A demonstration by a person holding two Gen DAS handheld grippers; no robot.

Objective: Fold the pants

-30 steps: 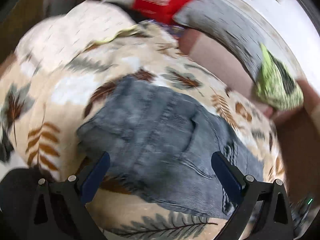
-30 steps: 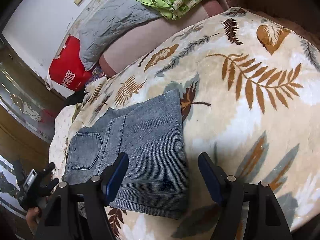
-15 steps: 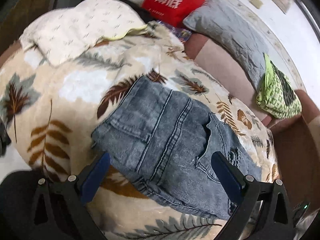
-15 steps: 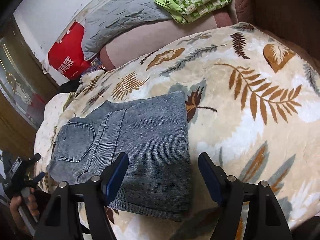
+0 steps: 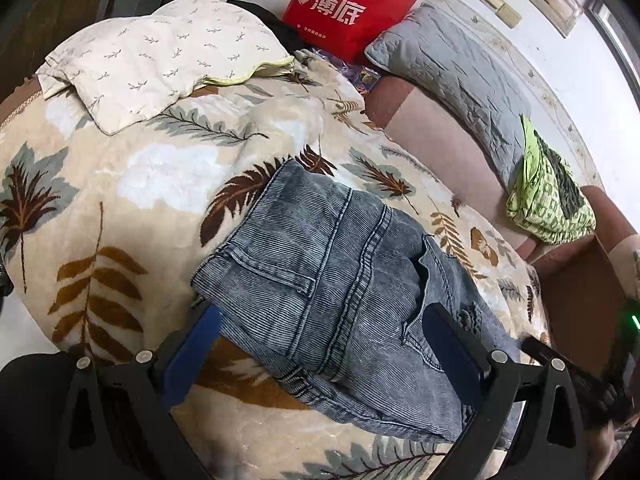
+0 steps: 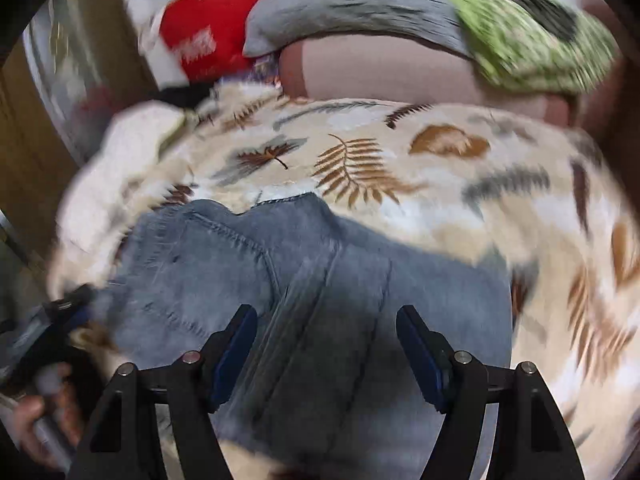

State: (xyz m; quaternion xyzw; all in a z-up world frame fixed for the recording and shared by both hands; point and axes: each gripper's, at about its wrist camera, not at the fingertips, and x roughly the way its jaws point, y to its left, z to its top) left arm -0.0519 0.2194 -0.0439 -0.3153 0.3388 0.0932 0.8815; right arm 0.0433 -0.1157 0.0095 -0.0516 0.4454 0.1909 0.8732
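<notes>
Across the whole frame of the left wrist view spreads the bed (image 5: 132, 184), covered by a cream blanket printed with brown and grey leaves. At the upper right a grey quilted pillow (image 5: 452, 60) lies along the wall, with a red bag (image 5: 348, 12) to its left and a pale pillow (image 5: 160, 56) at the upper left. The pants (image 5: 328, 292), faded blue denim, sit at centre and lower centre of the frame, already doubled into a compact stack, back pocket and seams facing up. They look thick and fairly heavy, limp rather than stiff, with ribbed cloth that should not slip; the doubled edge or waistband seems the firmest place to take hold. The left gripper (image 5: 320, 344) hovers with its fingers wide, empty, either side of the stack's near edge. The right gripper (image 6: 326, 344), in a blurred view, is likewise wide and empty above the denim.
</notes>
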